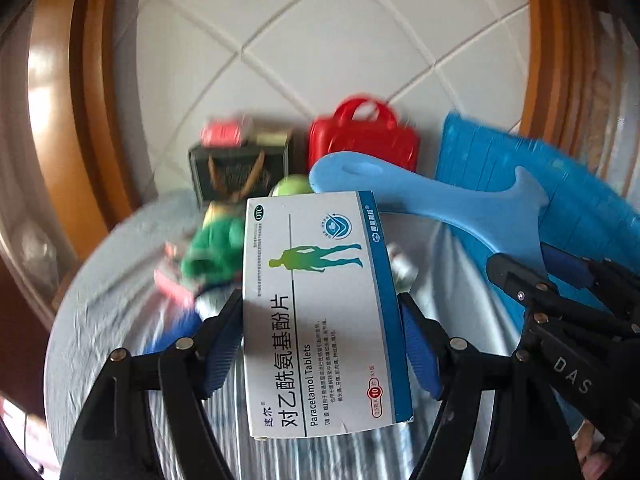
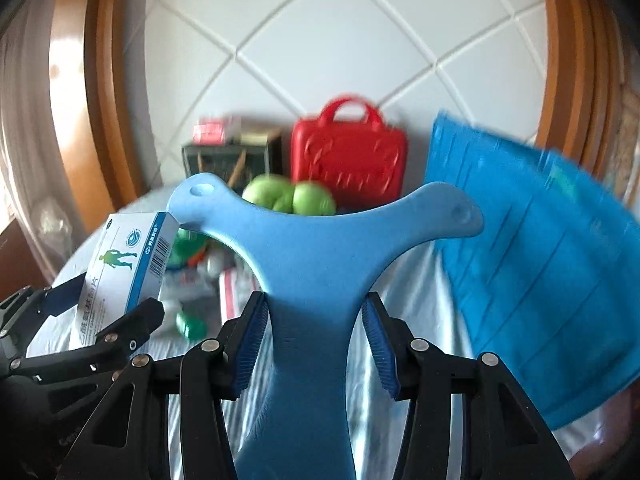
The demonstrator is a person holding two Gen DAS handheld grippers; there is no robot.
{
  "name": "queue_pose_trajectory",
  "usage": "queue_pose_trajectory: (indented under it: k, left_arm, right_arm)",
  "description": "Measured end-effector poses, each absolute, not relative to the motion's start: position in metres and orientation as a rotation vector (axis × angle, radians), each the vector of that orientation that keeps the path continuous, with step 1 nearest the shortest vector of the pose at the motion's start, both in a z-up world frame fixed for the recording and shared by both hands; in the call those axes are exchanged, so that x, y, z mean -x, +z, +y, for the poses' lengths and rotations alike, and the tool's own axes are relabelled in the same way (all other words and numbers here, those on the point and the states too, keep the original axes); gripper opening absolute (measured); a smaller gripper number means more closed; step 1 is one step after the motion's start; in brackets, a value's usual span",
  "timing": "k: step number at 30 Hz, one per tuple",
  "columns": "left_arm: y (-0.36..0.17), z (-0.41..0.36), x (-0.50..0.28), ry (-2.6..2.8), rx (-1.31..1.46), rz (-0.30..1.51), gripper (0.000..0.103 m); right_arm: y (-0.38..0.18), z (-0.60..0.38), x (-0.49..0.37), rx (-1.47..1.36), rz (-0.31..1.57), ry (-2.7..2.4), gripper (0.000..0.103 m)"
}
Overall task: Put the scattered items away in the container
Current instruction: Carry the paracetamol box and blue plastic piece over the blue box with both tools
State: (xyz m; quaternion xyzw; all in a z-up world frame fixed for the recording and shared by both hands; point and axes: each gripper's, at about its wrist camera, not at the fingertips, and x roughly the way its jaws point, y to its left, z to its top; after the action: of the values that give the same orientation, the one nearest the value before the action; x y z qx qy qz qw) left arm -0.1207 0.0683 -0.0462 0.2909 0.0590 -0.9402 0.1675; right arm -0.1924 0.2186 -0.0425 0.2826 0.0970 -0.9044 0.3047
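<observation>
A paracetamol box (image 1: 320, 312) is clamped lengthwise by the left gripper (image 1: 322, 344), a blue Y-shaped plastic piece (image 2: 316, 264) is gripped at its stem by the right gripper (image 2: 316, 344), and the blue container (image 2: 528, 256) is seen rightward, nearer the right gripper.

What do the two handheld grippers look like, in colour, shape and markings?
Both look alike. The left gripper has black plastic linkage arms with silver round pivot pins and two fingers faced with blue ribbed pads. The right gripper has the same black frame, silver pins and blue ribbed pads. Its side bears white letters "DAS". No cables or sleeves show.
</observation>
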Motion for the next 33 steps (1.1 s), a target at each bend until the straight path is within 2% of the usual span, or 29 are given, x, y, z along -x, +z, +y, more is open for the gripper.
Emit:
queue_pose_trajectory:
  k: [9, 19, 23, 27, 33]
  left_arm:
    - [0.024, 0.119, 0.156, -2.802, -0.622, 0.089, 0.073]
    - [0.069, 0.266, 0.262, -2.915, -0.537, 0.009, 0.073]
    - [0.085, 0.332, 0.317, -2.952, -0.638, 0.052, 0.073]
    - [0.086, 0.376, 0.365, -2.877, -0.782, 0.076, 0.073]
    - [0.054, 0.417, 0.457, -2.745, -1.205, 0.145, 0.073]
  right_arm:
    - [0.038, 0.266, 0.218, -0.546, 0.228, -2.513, 0.048]
    - [0.084, 0.403, 0.339, -0.419, 0.238, -2.610, 0.049]
    - [0.089, 0.458, 0.408, -0.462, 0.335, -2.612, 0.049]
    - [0.071, 0.494, 0.469, -0.551, 0.396, -2.593, 0.049]
    - [0.026, 0.525, 0.537, -0.758, 0.442, -2.536, 0.049]
